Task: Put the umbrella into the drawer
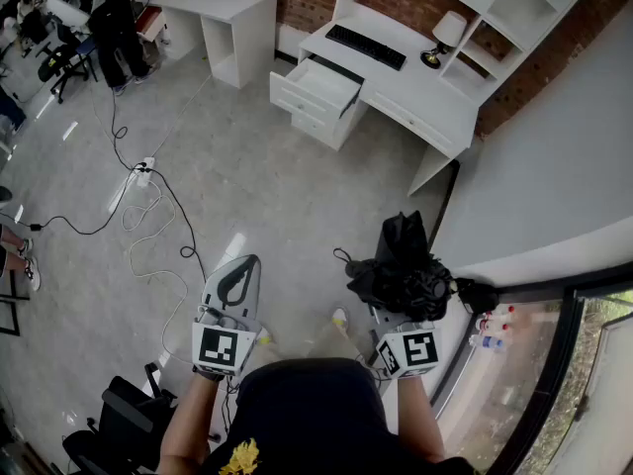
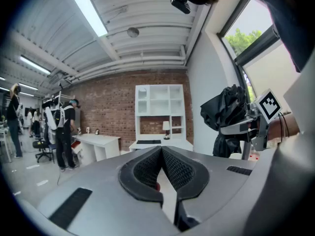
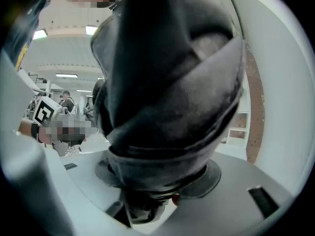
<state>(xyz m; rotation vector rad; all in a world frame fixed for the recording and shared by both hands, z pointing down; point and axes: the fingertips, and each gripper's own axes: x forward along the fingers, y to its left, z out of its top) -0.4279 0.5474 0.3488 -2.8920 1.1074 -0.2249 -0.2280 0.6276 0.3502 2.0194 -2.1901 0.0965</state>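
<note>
The left gripper (image 1: 241, 269) (image 2: 161, 149) is closed: its two black ribbed pads (image 2: 178, 167) meet at the tips and nothing is between them. It is at 11 o'clock from the person's body in the head view. The right gripper (image 1: 403, 311) (image 3: 156, 182), at 1 o'clock from the body, grips the black folded fabric umbrella (image 1: 404, 263) (image 3: 167, 82) (image 2: 227, 109). Its jaws stand wide around the crumpled bundle, which fills most of the right gripper view. The umbrella is in the air above the grey tiled floor (image 1: 247, 196), well apart from the open white wooden drawer (image 1: 326, 85). This drawer is at 12 o'clock, pulled out of the long white desk (image 1: 420, 97). A black keyboard (image 1: 366, 46) lies on the desk at 1 o'clock from the drawer.
</note>
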